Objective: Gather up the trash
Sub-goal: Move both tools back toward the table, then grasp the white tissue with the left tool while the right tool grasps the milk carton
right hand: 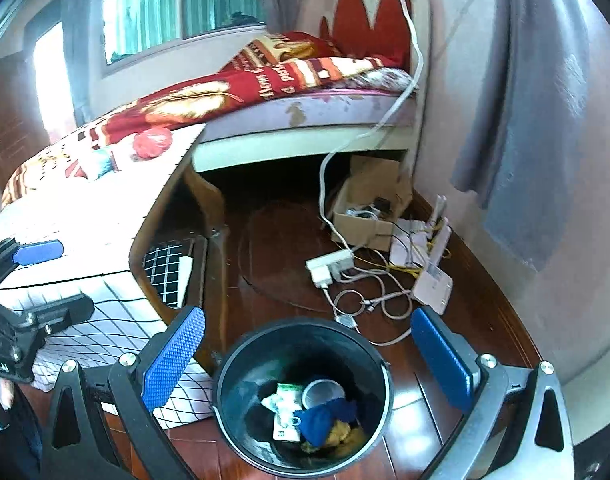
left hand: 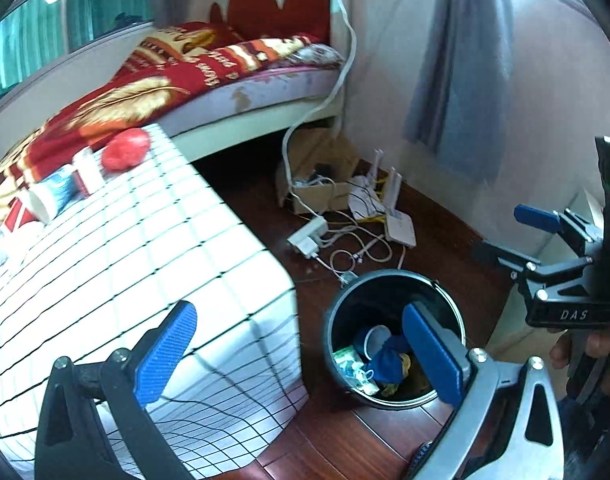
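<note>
A black bin (left hand: 369, 300) stands on the wooden floor beside the table; it holds a blue cloth (right hand: 325, 420), a cup (right hand: 323, 394) and a green-white packet (right hand: 287, 412). My right gripper (right hand: 309, 364) hovers open right above the bin (right hand: 265, 360), nothing between its fingers. My left gripper (left hand: 301, 354) is open too, empty, spanning the table corner and the bin. On the table's far end lie a red crumpled ball (left hand: 125, 150), a tipped blue-white paper cup (left hand: 51, 196) and a small white-red item (left hand: 87, 172). Each gripper shows in the other's view: right gripper (left hand: 521, 238), left gripper (right hand: 51, 280).
The table (left hand: 145, 260) wears a white grid cloth and abuts a bed (left hand: 265, 92) with a red blanket. On the floor beyond the bin lie a power strip (left hand: 309, 236) with tangled cables, a cardboard box (left hand: 321, 192) and a router (left hand: 401, 228). A grey cloth (left hand: 461, 68) hangs on the wall.
</note>
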{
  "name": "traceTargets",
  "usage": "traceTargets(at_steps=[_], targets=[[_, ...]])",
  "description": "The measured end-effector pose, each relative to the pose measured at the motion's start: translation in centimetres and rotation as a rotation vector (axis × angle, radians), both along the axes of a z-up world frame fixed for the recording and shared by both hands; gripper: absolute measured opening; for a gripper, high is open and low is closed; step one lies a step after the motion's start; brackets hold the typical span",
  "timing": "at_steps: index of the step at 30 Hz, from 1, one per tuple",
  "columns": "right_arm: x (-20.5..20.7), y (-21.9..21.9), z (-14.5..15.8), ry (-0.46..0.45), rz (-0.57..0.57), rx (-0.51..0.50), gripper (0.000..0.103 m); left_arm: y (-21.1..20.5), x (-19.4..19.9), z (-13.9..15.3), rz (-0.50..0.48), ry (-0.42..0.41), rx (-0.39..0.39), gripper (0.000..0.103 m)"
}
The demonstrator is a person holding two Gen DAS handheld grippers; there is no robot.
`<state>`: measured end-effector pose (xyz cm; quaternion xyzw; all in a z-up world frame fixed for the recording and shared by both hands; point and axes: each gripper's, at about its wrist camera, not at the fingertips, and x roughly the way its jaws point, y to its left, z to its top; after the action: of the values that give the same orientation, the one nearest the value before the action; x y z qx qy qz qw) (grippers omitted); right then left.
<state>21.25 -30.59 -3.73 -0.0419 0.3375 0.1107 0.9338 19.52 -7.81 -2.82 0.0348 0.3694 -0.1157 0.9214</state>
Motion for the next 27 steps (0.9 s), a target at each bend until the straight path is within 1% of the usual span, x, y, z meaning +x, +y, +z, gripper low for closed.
traceTargets(at_steps=[4, 6, 8, 10, 13, 18, 22, 26, 27], targets=[[0.4, 2.8, 1.0, -0.025, 0.05, 0.005, 0.103, 2.9, -0.3, 0.5, 0.048, -0.014, -0.011, 0.103], [0.6, 4.4, 1.5, -0.045, 0.071, 0.017, 0.103, 4.6, -0.3, 0.7, 0.088, -0.023, -0.006, 0.103], [1.1, 6.0, 1.8, -0.031, 0.094, 0.02, 0.103, 6.5, -0.4, 0.9, 0.128, -0.03, -0.005, 0.103], [1.6, 7.8, 2.2, -0.019, 0.101, 0.007, 0.103, 9.0, -0.5, 1.2, 0.177, -0.04, -0.005, 0.103], [2.3, 10.1, 2.8, -0.02, 0.115, 0.036, 0.103, 12.6, -0.9, 1.4, 0.252, -0.056, -0.001, 0.103], [3.1, 14.7, 3.8, -0.04, 0.197, 0.061, 0.103, 18.6, -1.2, 1.7, 0.367, -0.074, 0.013, 0.102], [4.0, 19.2, 4.6, -0.057, 0.276, 0.05, 0.103, 22.2, -0.9, 1.7, 0.42, -0.081, 0.028, 0.098], [5.6, 23.0, 5.2, -0.061, 0.33, 0.053, 0.102, 25.1, 0.8, 1.8, 0.452, -0.084, 0.039, 0.095], [6.1, 23.9, 5.3, -0.062, 0.34, 0.049, 0.101, 25.7, 1.2, 1.7, 0.455, -0.08, 0.042, 0.093]])
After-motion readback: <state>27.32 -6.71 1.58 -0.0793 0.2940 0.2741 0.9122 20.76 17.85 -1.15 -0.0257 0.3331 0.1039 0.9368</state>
